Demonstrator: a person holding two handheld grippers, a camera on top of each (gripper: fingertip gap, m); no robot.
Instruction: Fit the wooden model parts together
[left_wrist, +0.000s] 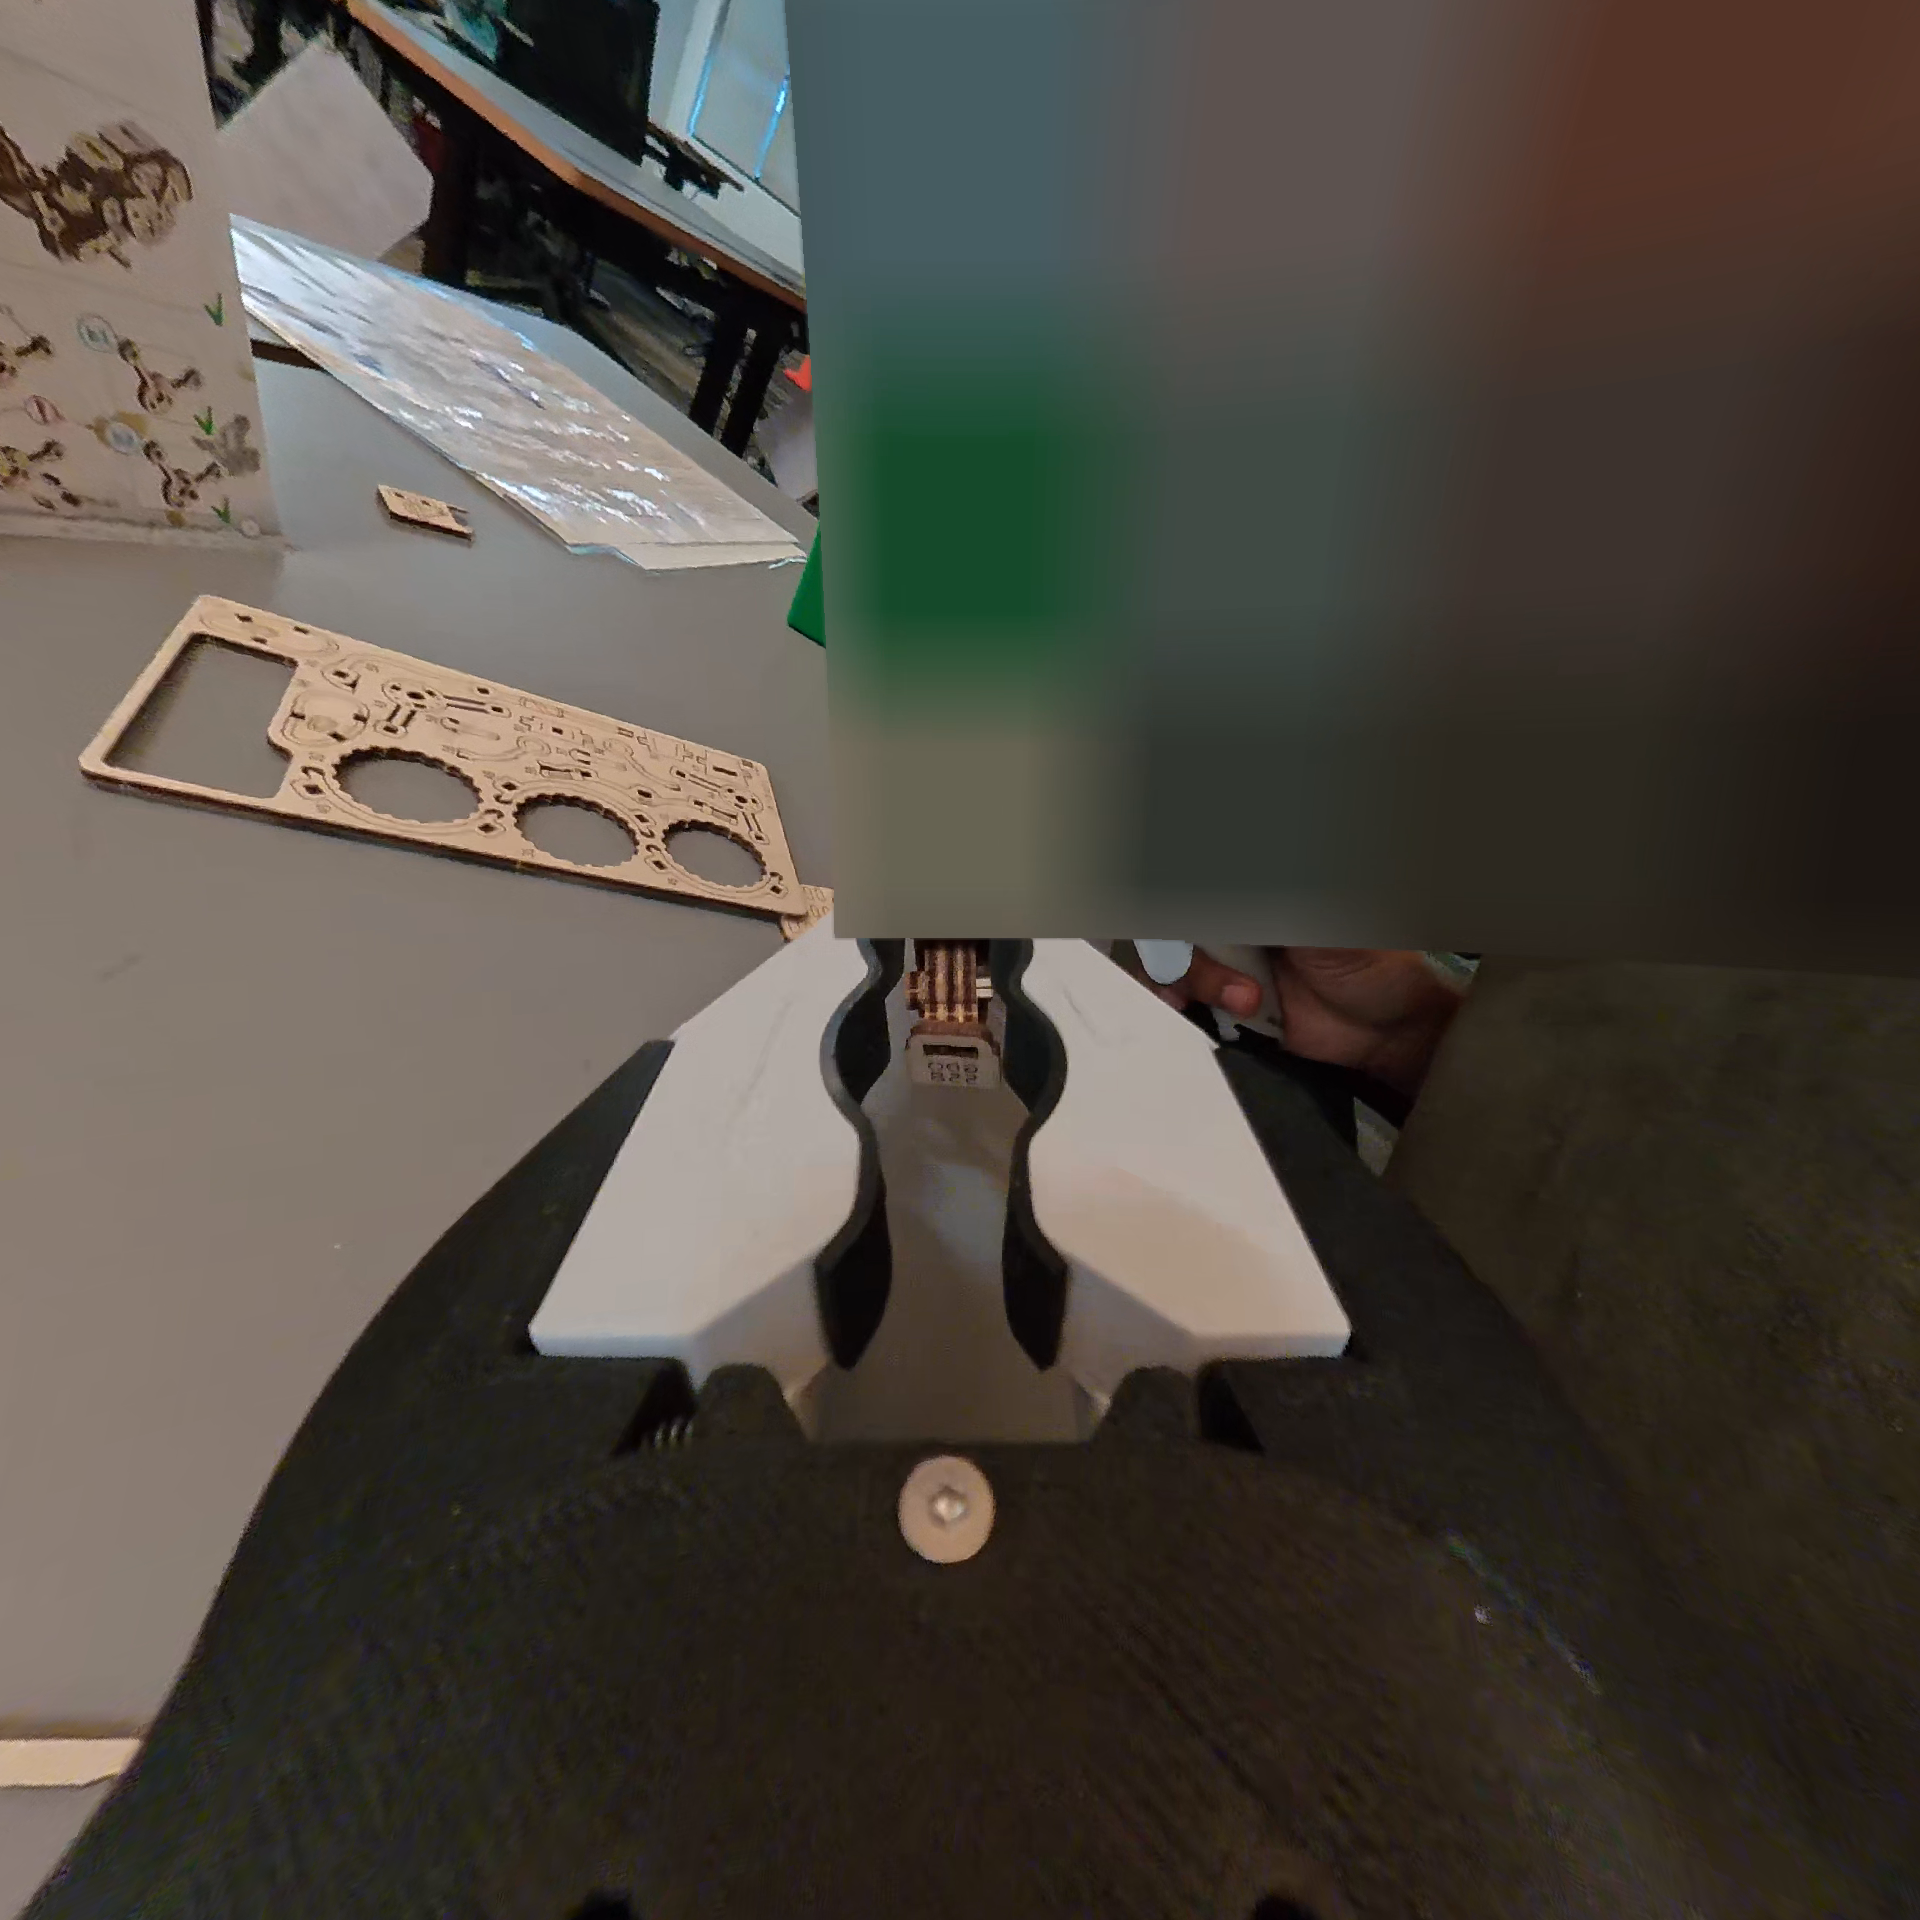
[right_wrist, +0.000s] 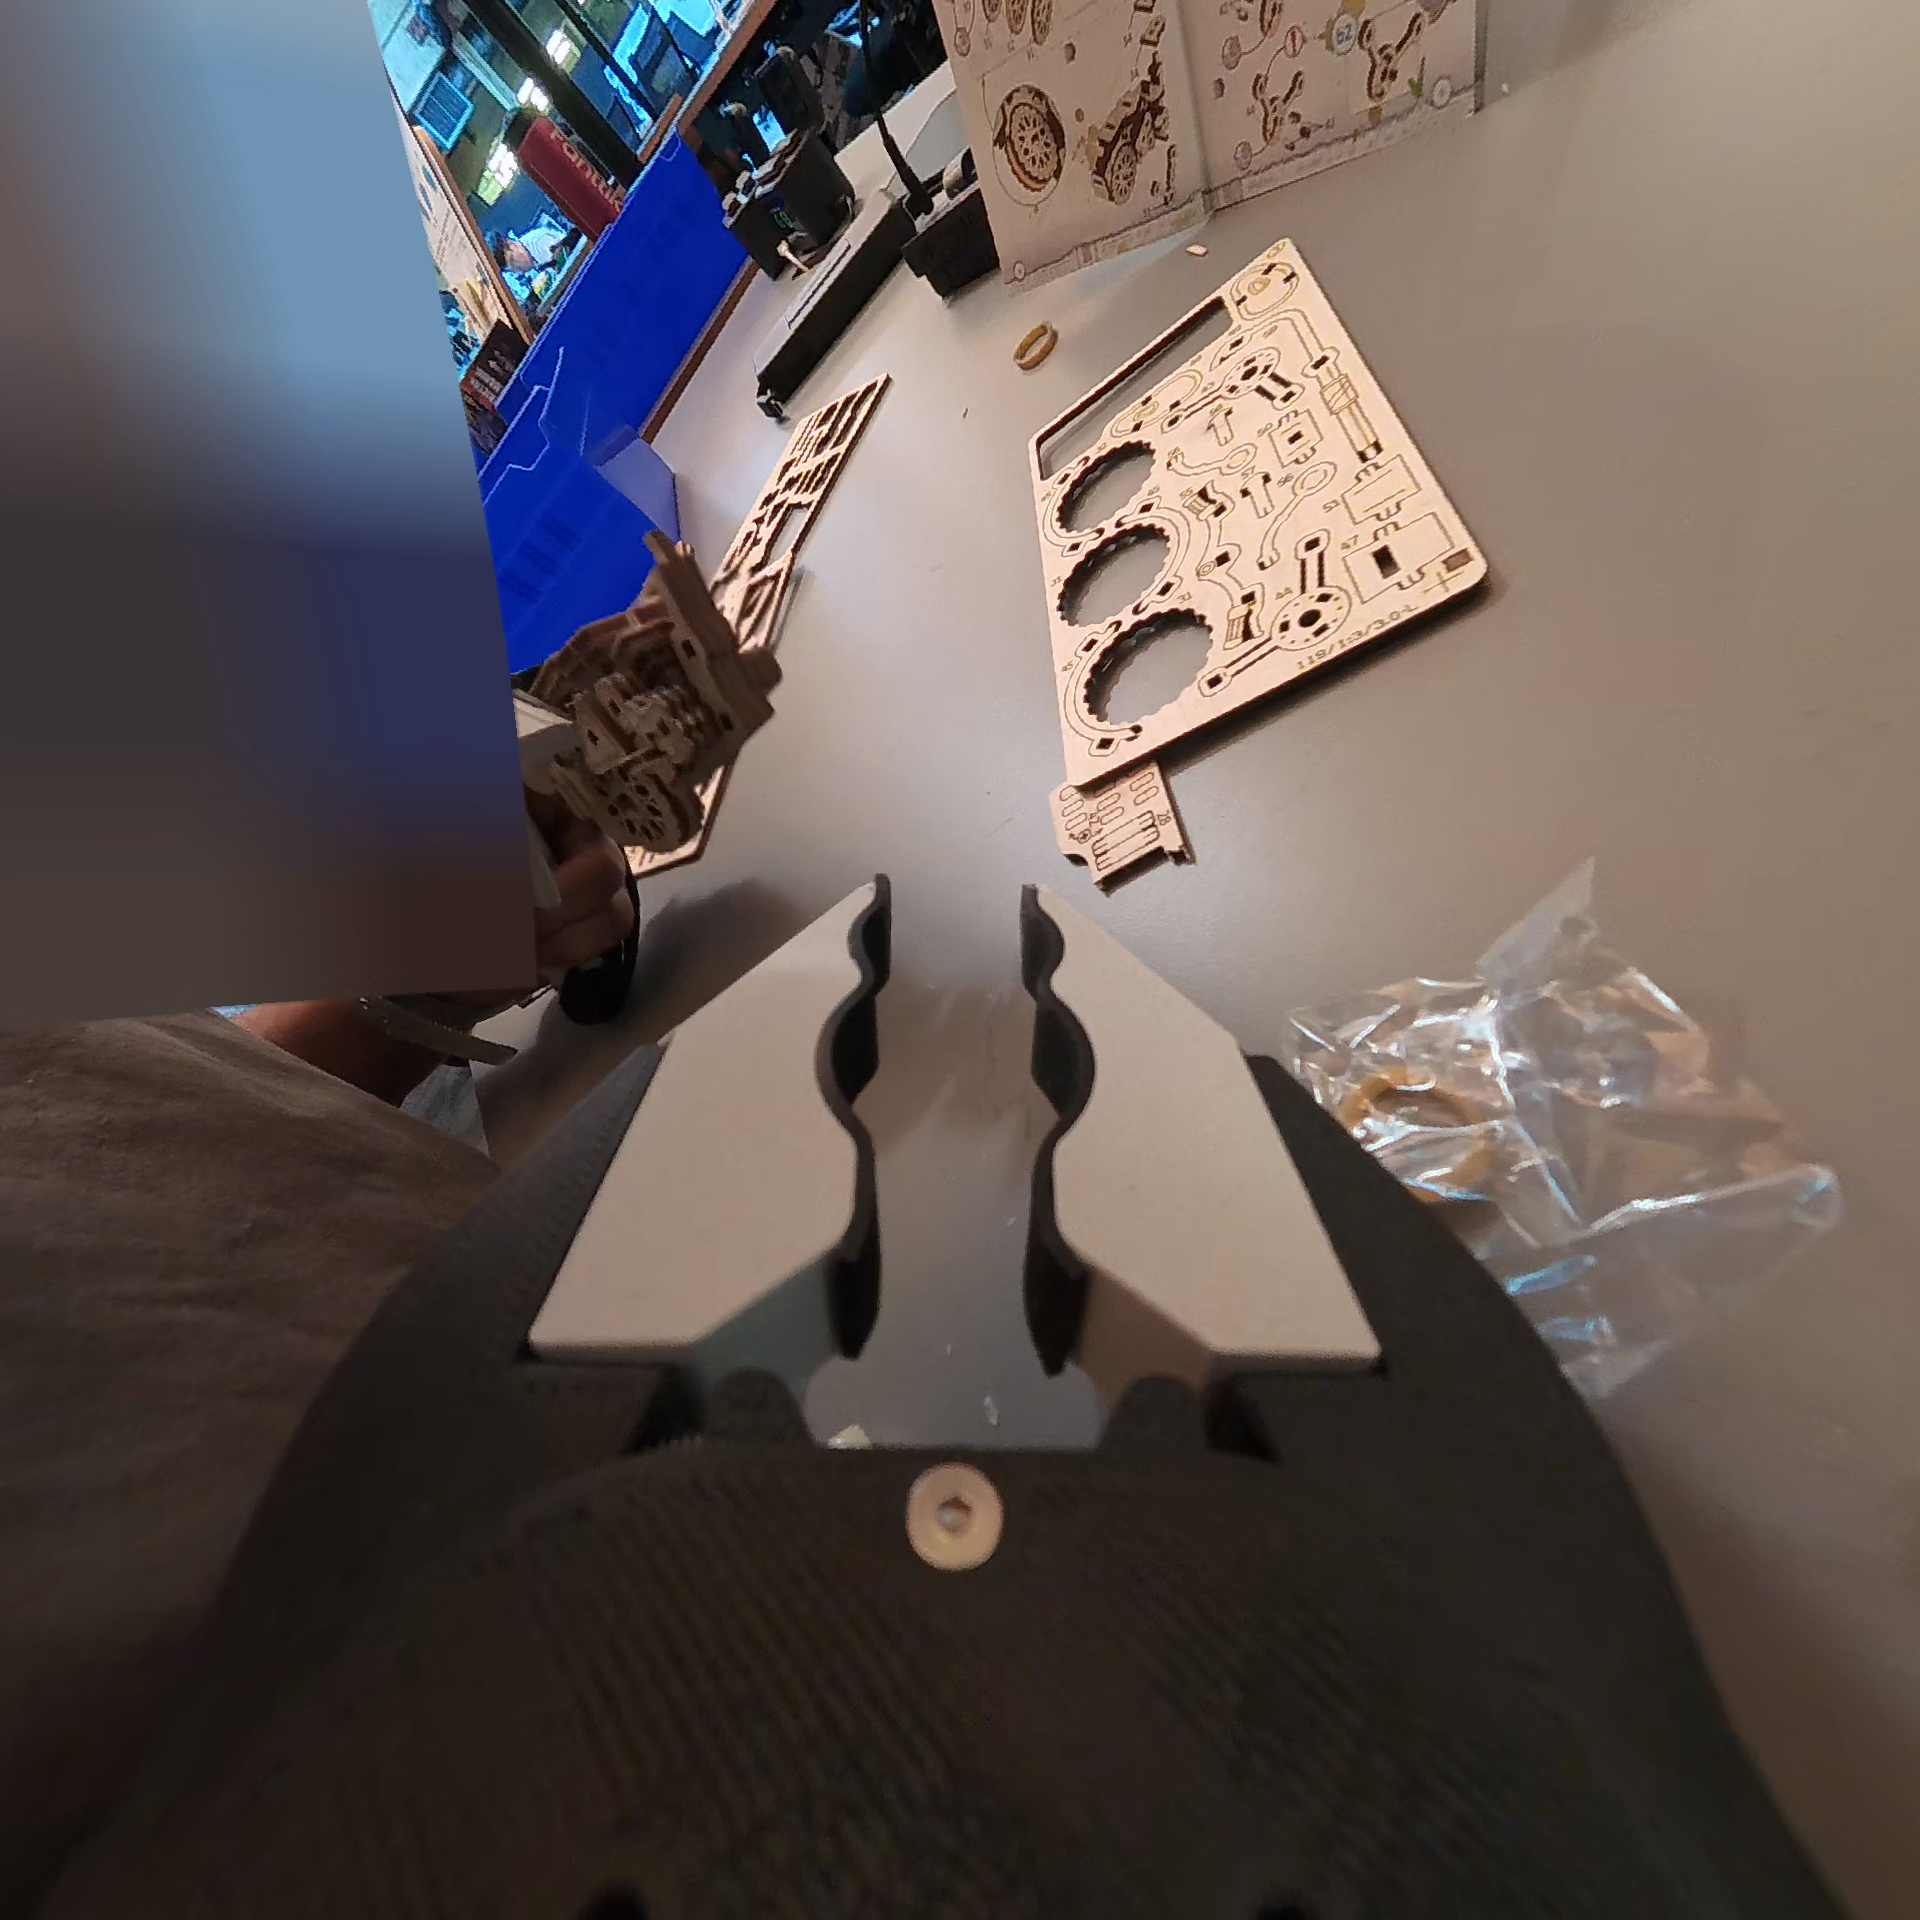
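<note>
Left wrist view: my left tool (left_wrist: 948, 997) grips a layered wooden model part (left_wrist: 948, 1023) at its tips, at 12 o'clock; a punched part sheet (left_wrist: 436, 748) lies on the bench (left_wrist: 312, 1091) at 10 o'clock.

Right wrist view: my right tool (right_wrist: 956, 914) is narrowly parted, empty; the assembled wooden model (right_wrist: 649, 717) sits at 10 o'clock, a plastic bag (right_wrist: 1538, 1122) at 3.

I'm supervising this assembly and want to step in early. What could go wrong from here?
1. The left gripper holds the wooden model only by a small part at its jaw tips; pressing a piece in could twist it loose.
2. The right gripper is empty and open; reaching the parts sheet may brush the plastic bag beside it.
</note>
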